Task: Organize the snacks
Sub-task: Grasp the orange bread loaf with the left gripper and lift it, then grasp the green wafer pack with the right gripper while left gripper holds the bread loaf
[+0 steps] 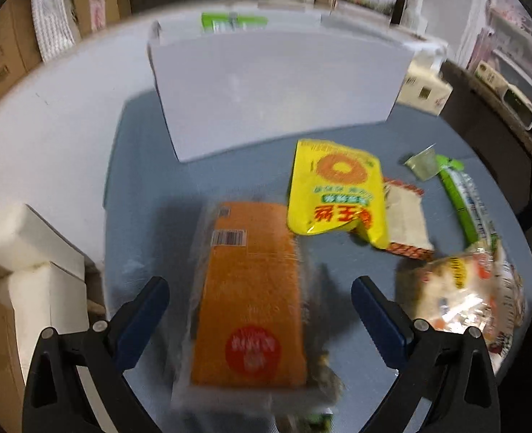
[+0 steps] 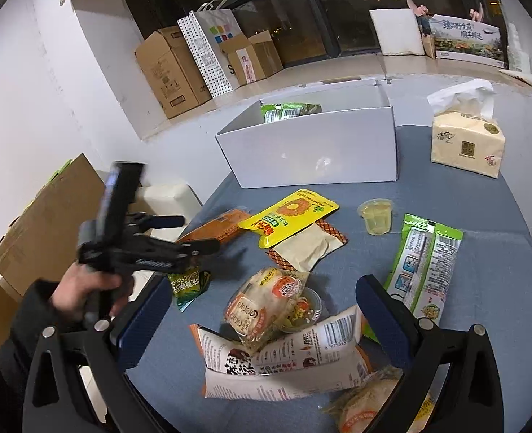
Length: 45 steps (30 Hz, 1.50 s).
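Observation:
My left gripper [image 1: 260, 299] is open, its fingers on either side of an orange packet [image 1: 249, 296] in clear wrap lying on the blue table; it also shows in the right wrist view [image 2: 179, 232] above that orange packet [image 2: 222, 229]. A yellow pouch [image 1: 334, 191] lies past it, over a tan sachet [image 1: 406, 220]. A white box [image 1: 276, 86] stands behind, holding a green packet [image 2: 287, 110]. My right gripper [image 2: 262, 310] is open above a white-and-orange bag [image 2: 284, 364] and a clear bun pack [image 2: 266, 303].
A jelly cup [image 2: 376, 214], a green-and-white packet [image 2: 424, 263] and a small green garlic packet [image 2: 188, 283] lie on the blue table [image 2: 482, 216]. A tissue pack [image 2: 466, 137] stands at the back right. Cardboard boxes [image 2: 168, 68] line the wall and floor at left.

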### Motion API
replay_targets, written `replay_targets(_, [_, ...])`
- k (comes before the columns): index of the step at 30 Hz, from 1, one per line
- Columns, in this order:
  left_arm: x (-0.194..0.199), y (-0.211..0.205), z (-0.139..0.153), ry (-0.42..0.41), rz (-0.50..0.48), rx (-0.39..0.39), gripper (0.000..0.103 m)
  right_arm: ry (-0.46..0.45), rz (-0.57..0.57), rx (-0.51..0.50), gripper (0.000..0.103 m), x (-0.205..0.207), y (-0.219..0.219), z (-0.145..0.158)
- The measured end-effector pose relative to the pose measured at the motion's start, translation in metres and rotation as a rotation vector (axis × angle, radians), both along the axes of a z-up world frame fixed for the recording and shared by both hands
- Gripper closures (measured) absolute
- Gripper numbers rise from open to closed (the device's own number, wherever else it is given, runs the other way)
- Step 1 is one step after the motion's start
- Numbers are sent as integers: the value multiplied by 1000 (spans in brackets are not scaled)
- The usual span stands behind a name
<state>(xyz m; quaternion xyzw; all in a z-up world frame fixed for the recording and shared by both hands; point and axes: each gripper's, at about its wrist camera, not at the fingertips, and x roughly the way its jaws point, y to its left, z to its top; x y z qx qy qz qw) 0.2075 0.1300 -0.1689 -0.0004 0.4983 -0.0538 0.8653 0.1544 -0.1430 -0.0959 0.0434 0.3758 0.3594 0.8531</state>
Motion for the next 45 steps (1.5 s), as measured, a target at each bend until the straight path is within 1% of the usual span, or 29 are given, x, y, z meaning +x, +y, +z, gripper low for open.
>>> replay_targets(2, [8, -1, -10, 40, -13, 27, 0, 3, -8, 13, 0, 1, -4, 1])
replay_targets(3, [10, 0, -13, 48, -14, 31, 2, -1, -12, 14, 0, 1, -6, 2])
replay_targets(4, [11, 1, -14, 50, -14, 21, 9, -4, -17, 15, 0, 1, -8, 2])
replay_targets(5, [10, 3, -14, 50, -17, -3, 19, -6, -19, 14, 0, 1, -8, 2])
replay_targets(7, [8, 8, -12, 39, -2, -18, 31, -6, -22, 13, 0, 1, -10, 2])
replay_targets(8, [6, 9, -10, 36, -1, -24, 34, -5, -27, 12, 0, 1, -11, 1])
replay_targets(12, [-6, 13, -1, 4, 20, -27, 36, 9, -46, 9, 0, 3, -18, -4])
replay_targets(15, [-25, 15, 16, -60, 36, -49, 36, 30, -77, 11, 0, 8, -26, -7])
replay_targets(21, [-70, 15, 55, -195, 55, -90, 36, 113, -196, -27, 0, 29, -43, -23])
replay_targets(24, [-94, 8, 74, -260, 56, -127, 36, 151, -256, -84, 0, 44, -48, -34])
replay_targets(26, [-111, 3, 84, -299, 58, -149, 36, 161, -281, -145, 0, 56, -46, -41])
replay_targets(29, [-125, -11, 92, -349, 57, -166, 36, 175, -308, -232, 0, 76, -42, -51])
replay_targets(32, [-136, -19, 94, -382, 65, -167, 36, 198, -323, -282, 0, 97, -37, -60])
replay_targets(34, [-144, -20, 97, -399, 77, -166, 36, 200, -339, -346, 0, 109, -31, -69])
replay_targets(36, [-146, -21, 98, -407, 85, -159, 36, 194, -349, -388, 0, 118, -26, -75])
replay_targets(39, [-146, -18, 98, -411, 93, -176, 36, 235, -342, -406, 0, 127, -22, -86])
replay_targets(42, [-144, -18, 98, -411, 95, -184, 36, 211, -323, -442, 0, 125, -19, -87])
replay_targets(44, [-143, -19, 97, -413, 94, -182, 36, 188, -316, -461, 8, 120, -18, -87])
replay_targets(45, [-143, -20, 97, -414, 92, -183, 36, 158, -316, -487, 22, 117, -18, -85])
